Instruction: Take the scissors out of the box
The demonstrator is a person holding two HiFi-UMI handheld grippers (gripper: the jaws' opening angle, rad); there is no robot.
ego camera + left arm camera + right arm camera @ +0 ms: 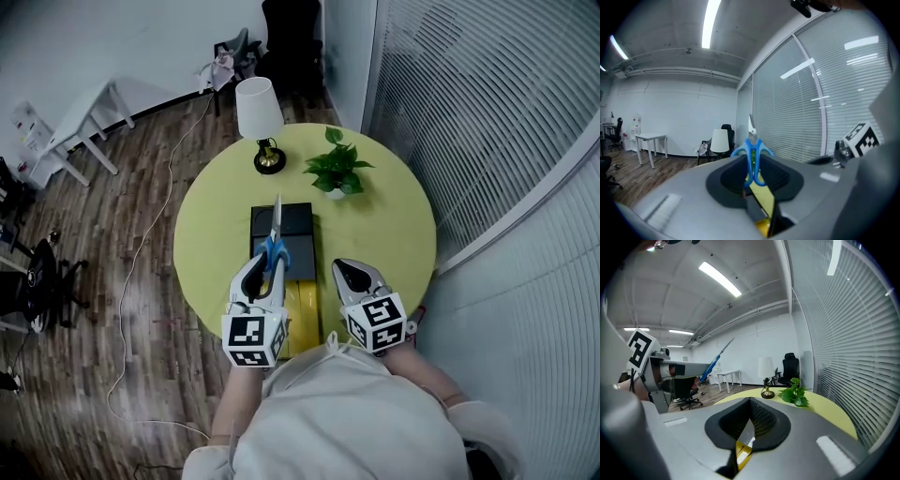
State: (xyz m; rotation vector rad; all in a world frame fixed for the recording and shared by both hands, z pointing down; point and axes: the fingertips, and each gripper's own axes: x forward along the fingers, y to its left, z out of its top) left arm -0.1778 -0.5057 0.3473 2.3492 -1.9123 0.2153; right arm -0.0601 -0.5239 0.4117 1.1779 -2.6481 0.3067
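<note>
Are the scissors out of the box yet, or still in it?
Out: the left gripper holds the scissors by their blue handles, raised clear above the black box.

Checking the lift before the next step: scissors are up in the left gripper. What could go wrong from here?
1. The left gripper holds the blue-handled steel scissors by the handle loops only. The long blades jut ahead, so they may pivot or slip in the fingers.
2. They hang over the flat black box, so a drop would likely land back there.
3. The tips point toward the white-shaded lamp and potted green plant, and a forward swing could strike them.
</note>
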